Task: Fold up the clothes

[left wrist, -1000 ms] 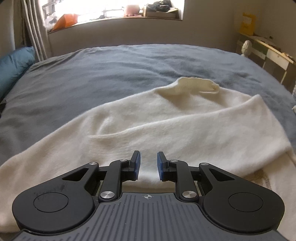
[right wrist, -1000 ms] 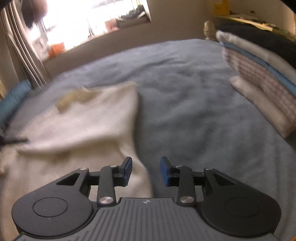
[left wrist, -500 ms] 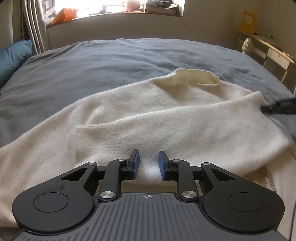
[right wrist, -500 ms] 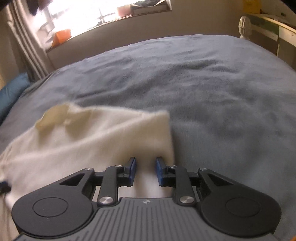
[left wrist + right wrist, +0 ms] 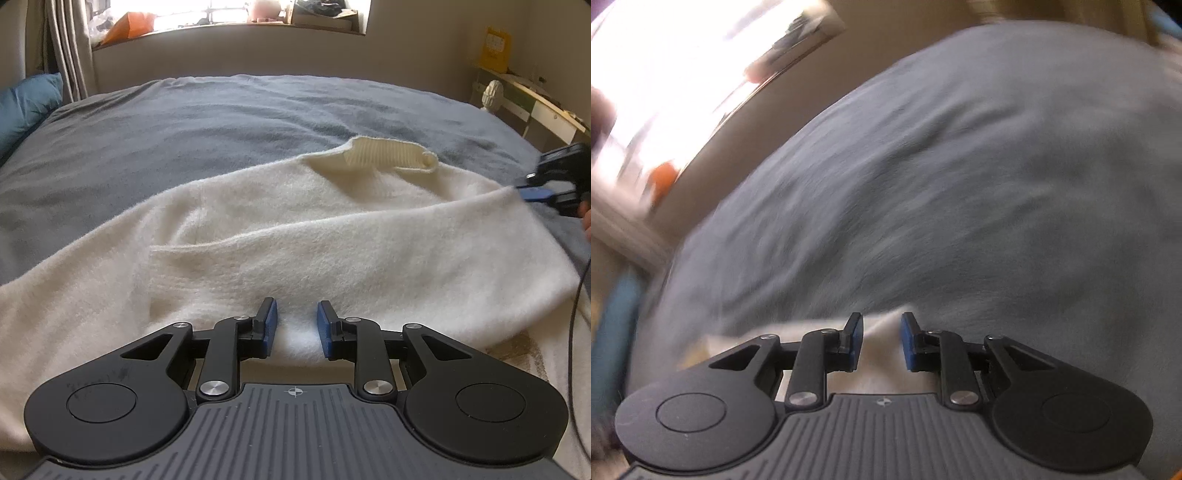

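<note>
A cream sweater lies spread on the grey bed cover, its ribbed collar toward the far side. One part is folded across the body. My left gripper sits at the near hem, and a ridge of cream fabric is pinched between its blue pads. In the left wrist view my right gripper reaches in from the right edge and grips the far right corner of the fold. The blurred right wrist view shows cream sweater fabric between the right gripper pads, with the grey cover beyond.
A blue pillow lies at the bed's left side by a curtain. A cluttered window sill runs behind the bed. A desk stands at the right. A black cable hangs there, over patterned cloth.
My right gripper swept left over the bed, rolled, and closed on the sweater's right edge. The fold across the body is now pulled taut. The left gripper stayed put, its jaws slightly wider.
</note>
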A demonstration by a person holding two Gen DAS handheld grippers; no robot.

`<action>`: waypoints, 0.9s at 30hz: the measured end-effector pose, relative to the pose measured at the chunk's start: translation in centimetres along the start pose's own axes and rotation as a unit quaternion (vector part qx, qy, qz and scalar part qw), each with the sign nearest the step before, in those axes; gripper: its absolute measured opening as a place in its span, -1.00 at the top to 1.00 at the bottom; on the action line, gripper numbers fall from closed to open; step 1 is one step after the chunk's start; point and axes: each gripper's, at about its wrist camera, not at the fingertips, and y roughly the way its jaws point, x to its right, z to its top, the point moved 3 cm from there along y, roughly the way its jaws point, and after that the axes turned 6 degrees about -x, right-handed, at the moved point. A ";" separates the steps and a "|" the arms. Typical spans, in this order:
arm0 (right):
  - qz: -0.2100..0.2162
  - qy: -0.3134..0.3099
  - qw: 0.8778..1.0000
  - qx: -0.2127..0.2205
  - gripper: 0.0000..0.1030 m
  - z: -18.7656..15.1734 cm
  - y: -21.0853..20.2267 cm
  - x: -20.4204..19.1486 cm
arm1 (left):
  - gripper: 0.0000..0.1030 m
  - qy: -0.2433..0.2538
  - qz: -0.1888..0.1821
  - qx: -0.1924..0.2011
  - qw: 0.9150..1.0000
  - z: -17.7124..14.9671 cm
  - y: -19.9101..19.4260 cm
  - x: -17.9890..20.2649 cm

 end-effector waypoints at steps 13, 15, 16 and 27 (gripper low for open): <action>0.104 -0.010 0.981 -0.164 0.52 -6.4 -7.9 1.8 | 0.23 -0.002 0.020 -0.004 1.000 0.0 -0.2 -0.1; 0.083 0.003 0.980 -0.178 0.64 -8.3 -6.0 3.2 | 0.21 -0.007 0.024 -0.005 1.000 0.1 -0.2 -0.1; 0.071 0.011 0.980 -0.185 0.96 -9.2 -5.0 4.0 | 0.21 -0.009 0.028 -0.005 1.000 0.1 -0.1 0.0; 0.119 0.081 0.966 -0.215 0.93 -12.6 -8.4 9.0 | 0.11 -0.025 0.040 -0.010 0.999 0.3 0.0 0.0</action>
